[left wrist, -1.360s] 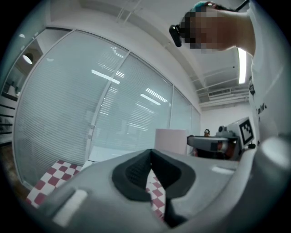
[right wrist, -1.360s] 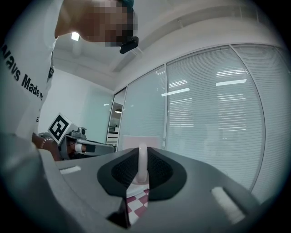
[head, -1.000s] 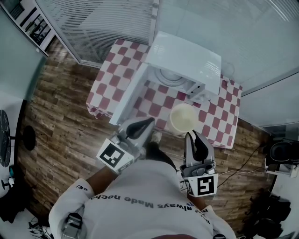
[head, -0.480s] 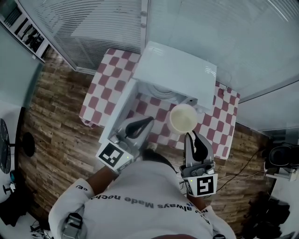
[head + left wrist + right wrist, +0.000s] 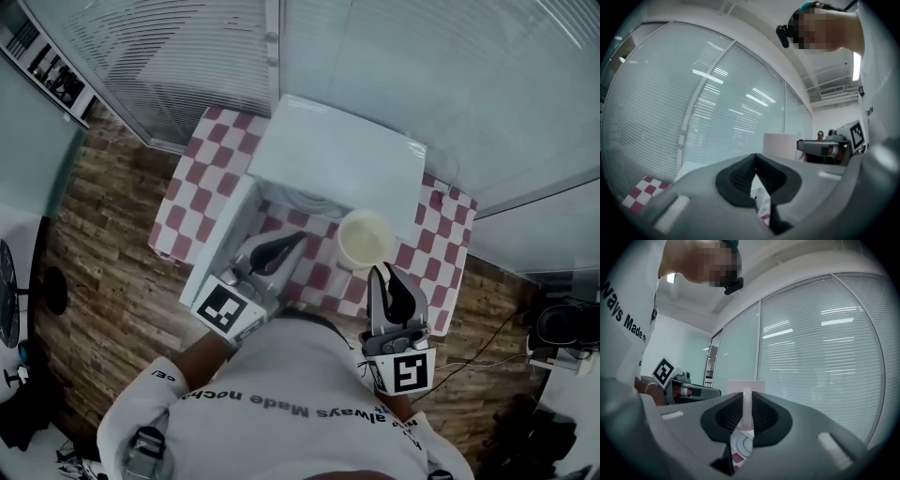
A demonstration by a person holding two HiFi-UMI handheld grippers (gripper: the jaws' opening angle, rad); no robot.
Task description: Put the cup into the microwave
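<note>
While my right tool (image 5: 746, 418) is clamped on the handle of the cup (image 5: 365, 239), the cup hangs just in front of the microwave (image 5: 328, 164), over the checkered tabletop (image 5: 202, 178). My left tool (image 5: 755, 161) is pinched together on nothing, near the microwave's open door (image 5: 220, 248).

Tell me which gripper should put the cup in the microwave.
Right. The right gripper is shut on the handle of the cup, before the open microwave. The left gripper is shut, empty.
</note>
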